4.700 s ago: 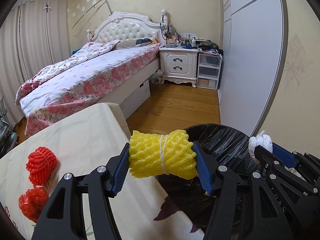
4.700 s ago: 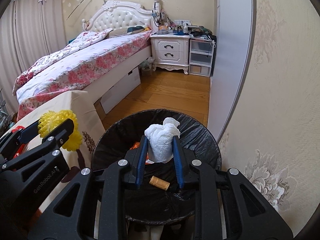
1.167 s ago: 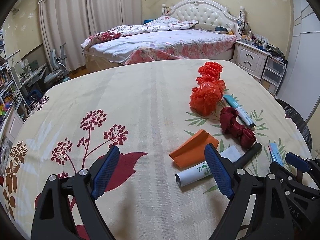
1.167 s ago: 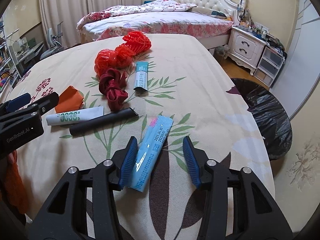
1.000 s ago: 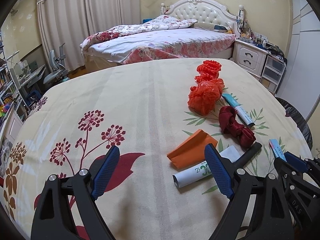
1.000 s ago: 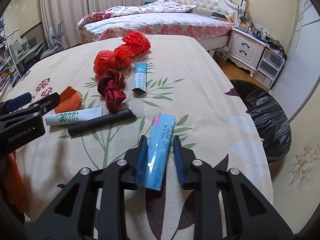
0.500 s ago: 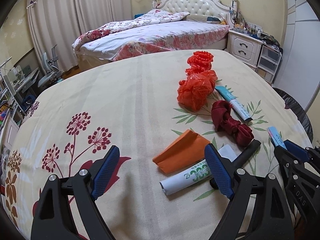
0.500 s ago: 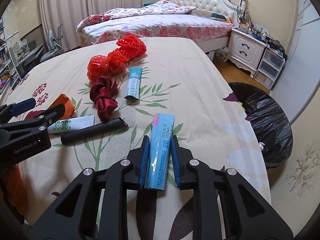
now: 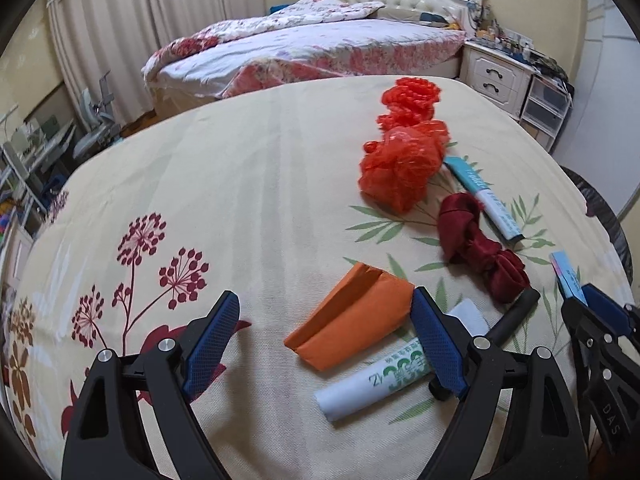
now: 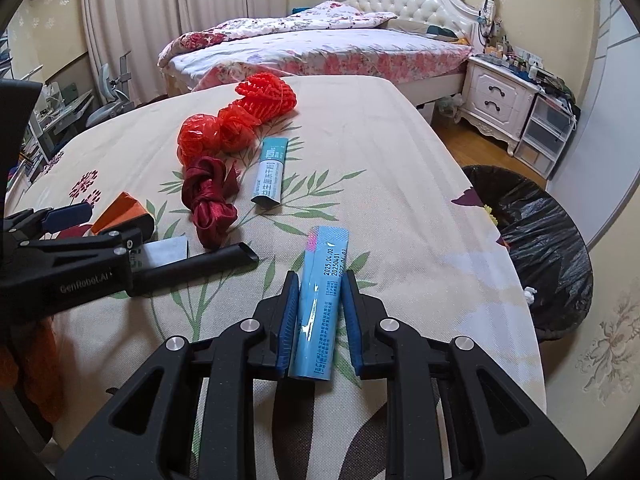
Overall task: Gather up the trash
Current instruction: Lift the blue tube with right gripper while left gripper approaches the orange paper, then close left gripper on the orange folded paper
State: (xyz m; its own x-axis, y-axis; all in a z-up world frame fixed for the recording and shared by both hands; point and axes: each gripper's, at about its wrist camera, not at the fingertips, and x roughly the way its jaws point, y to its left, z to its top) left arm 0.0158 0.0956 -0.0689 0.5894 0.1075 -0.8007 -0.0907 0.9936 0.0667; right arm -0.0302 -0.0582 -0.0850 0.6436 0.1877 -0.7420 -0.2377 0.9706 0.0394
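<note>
My right gripper [image 10: 319, 304] is shut on a light blue sachet [image 10: 323, 300], held just above the table. My left gripper [image 9: 324, 332] is open, its jaws on either side of a folded orange paper [image 9: 352, 316]. A white tube with green print [image 9: 376, 384] and a black tube [image 9: 508, 324] lie under its right finger. A dark red ribbon knot [image 10: 210, 200], a teal and white sachet [image 10: 270, 172], red mesh balls [image 10: 212, 132] and red foam netting [image 10: 266, 98] lie farther on. The black-lined trash bin [image 10: 540, 240] stands right of the table.
The table wears a cream floral cloth [image 9: 200, 184]. A bed [image 10: 320, 46] stands beyond it, with a white nightstand [image 10: 498, 96] and drawers at the right. The table's right edge borders the bin and wood floor.
Both grippers dropped their earlier trash in the bin and moved over the table. My right gripper closed on the blue sachet and lifted it slightly. My left gripper moved closer to the orange paper.
</note>
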